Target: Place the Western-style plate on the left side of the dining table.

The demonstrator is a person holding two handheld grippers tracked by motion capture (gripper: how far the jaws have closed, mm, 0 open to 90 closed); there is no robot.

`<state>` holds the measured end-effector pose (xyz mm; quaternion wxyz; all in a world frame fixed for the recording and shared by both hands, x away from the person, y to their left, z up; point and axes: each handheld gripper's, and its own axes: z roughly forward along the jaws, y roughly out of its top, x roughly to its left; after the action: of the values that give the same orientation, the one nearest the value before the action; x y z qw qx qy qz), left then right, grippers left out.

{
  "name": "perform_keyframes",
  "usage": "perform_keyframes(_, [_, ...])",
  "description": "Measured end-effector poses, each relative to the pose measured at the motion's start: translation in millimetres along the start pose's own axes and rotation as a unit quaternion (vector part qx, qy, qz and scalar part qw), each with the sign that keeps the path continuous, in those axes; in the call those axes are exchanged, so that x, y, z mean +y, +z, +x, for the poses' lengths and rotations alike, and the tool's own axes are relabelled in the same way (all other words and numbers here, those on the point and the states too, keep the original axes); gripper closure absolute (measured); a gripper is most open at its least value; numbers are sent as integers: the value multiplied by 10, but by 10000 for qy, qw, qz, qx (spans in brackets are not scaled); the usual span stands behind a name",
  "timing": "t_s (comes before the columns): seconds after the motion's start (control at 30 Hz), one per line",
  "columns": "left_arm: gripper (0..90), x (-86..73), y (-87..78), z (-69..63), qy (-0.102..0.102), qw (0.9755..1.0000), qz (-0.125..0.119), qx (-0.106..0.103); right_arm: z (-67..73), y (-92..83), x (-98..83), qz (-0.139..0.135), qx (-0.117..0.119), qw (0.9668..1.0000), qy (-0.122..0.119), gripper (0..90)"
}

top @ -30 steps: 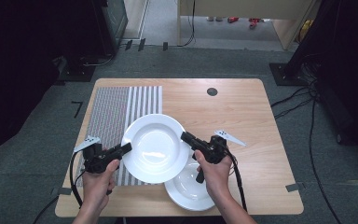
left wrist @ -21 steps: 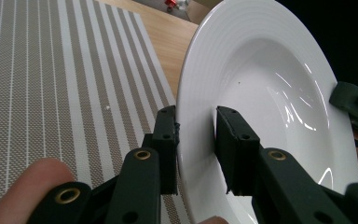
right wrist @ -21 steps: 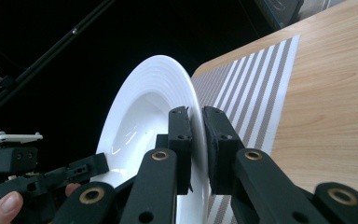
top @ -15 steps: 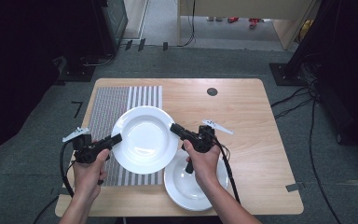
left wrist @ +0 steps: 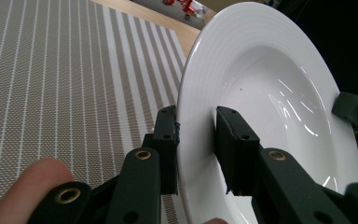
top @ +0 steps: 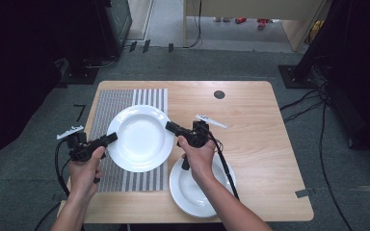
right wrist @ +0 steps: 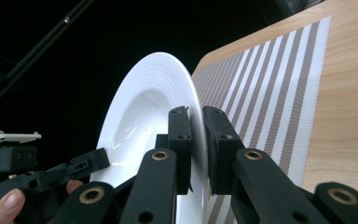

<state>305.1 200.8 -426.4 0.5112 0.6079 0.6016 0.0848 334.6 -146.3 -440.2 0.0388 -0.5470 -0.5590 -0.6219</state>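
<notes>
Second white plate [top: 200, 185] lies lower centre of high view, partly under right forearm, close below carry path.

Left gripper [top: 107, 140] clamps left rim of white plate [top: 137, 137]; right gripper [top: 172, 127] clamps opposite rim. Two-sided pinch likely keeps wide, smooth dish level and stops tipping.

Plate at frame centre, apparently held above striped placemat [top: 120, 103], probable landing spot.

Farther, upper right: bare wooden table [top: 250, 120], dark round cable hole [top: 219, 94]. Nothing blocks mat.

no readable text, no labels, no brands, no numbers, no signs on anything
</notes>
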Motion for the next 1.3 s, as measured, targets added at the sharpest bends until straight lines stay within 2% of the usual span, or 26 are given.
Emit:
perform_keyframes(0.3, [702, 79, 69, 183, -153, 9998, -4, 154, -8, 300, 56, 145, -80, 9999, -7, 833])
perform_keyframes(0.53, [707, 156, 157, 379, -299, 9989, 75, 341, -121, 569, 54, 297, -114, 9992, 252, 828])
perform_keyframes(1.0, [711, 261, 351, 731, -589, 9963, 222, 586, -290, 1057, 35, 585, -321, 9964, 526, 819])
perform_keyframes(1.3, [712, 281, 496, 833, -651, 9948, 347, 702, -431, 1239, -12, 667, -571, 9941, 631, 807])
